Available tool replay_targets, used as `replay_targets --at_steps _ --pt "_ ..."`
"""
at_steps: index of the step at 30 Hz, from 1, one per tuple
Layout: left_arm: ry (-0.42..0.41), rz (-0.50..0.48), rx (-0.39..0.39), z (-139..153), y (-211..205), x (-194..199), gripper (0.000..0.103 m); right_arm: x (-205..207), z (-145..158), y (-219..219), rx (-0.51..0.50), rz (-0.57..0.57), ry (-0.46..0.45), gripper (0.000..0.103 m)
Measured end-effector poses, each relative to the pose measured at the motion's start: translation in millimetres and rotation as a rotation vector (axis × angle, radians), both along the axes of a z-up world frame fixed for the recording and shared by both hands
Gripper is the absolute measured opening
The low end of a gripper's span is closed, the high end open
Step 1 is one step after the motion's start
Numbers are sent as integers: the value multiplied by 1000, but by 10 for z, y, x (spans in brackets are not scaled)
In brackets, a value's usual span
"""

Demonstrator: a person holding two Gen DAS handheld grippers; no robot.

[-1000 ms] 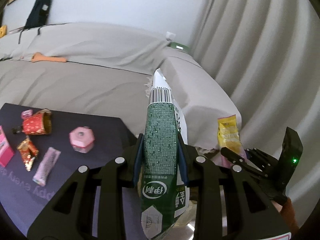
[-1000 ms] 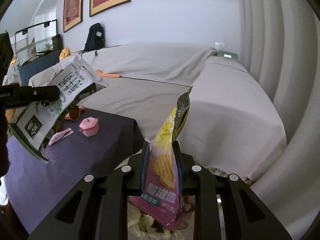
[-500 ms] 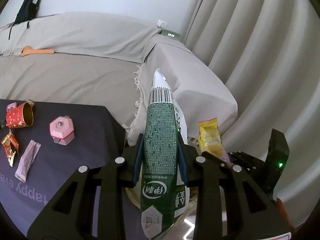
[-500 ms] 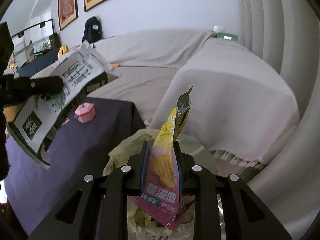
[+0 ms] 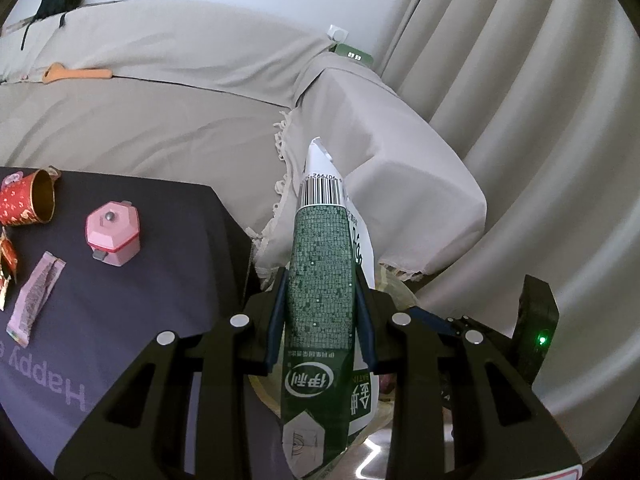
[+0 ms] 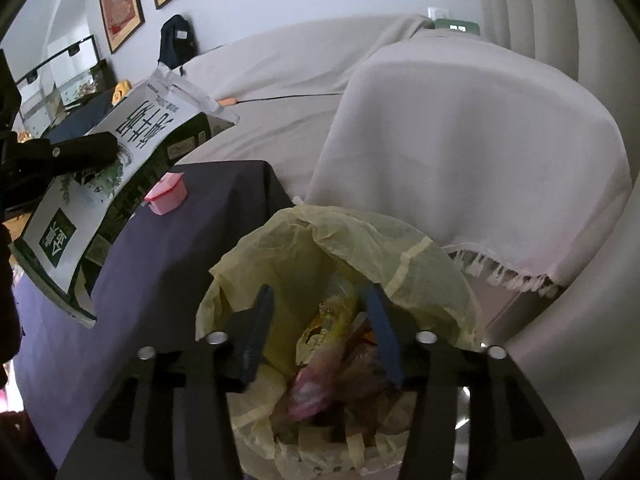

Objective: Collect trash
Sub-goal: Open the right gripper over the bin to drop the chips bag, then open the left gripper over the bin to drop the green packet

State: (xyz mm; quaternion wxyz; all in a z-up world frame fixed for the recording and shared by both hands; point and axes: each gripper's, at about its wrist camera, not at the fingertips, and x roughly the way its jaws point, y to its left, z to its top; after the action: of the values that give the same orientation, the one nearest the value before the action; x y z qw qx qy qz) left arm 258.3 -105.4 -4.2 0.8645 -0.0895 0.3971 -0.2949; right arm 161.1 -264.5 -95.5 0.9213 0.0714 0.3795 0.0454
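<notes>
My left gripper (image 5: 320, 280) is shut on a flattened green and white milk carton (image 5: 322, 280), held upright beside the table's right edge; the carton also shows at the left of the right wrist view (image 6: 120, 168). My right gripper (image 6: 318, 300) is open and empty above a bin lined with a yellow bag (image 6: 400, 256). The pink and yellow chip bag (image 6: 316, 380) lies blurred inside the bin among other wrappers. On the dark table (image 5: 140, 320) lie a red paper cup (image 5: 28, 204), a pink wrapper (image 5: 36, 296) and a red-gold wrapper (image 5: 6, 264).
A pink hexagonal box (image 5: 113, 233) stands on the table. A grey covered sofa (image 6: 460, 140) is behind the bin and table. Curtains (image 5: 540, 120) hang at the right. A black bag (image 6: 176, 42) rests on the sofa back.
My right gripper has opened over the bin and the chip bag has dropped into it. Both views have tilted downward. The left gripper still holds the carton.
</notes>
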Motion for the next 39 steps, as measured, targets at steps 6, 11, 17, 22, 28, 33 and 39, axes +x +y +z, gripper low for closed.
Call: replay_targets --at_steps 6,11,17,22,28,33,39 --pt "-13 -16 -15 -57 -53 -8 29 -112 100 -128 -28 -70 -51 49" --pt "-53 15 -36 -135 -163 -26 29 -233 194 -419 -44 -179 -89 49" --pt "-25 -27 -75 -356 -455 -53 29 -404 301 -701 -58 -272 -137 49" --pt "-2 -74 -75 -533 -779 -27 30 -489 338 -900 -41 -319 -168 49" --pt "29 -98 -33 -740 -837 -3 47 -442 258 -945 -20 -309 -158 49" --pt "42 -19 14 -789 -518 60 48 -352 159 -842 5 -274 -142 49" --pt "-21 60 75 -727 38 13 53 -246 124 -569 4 -213 -129 49"
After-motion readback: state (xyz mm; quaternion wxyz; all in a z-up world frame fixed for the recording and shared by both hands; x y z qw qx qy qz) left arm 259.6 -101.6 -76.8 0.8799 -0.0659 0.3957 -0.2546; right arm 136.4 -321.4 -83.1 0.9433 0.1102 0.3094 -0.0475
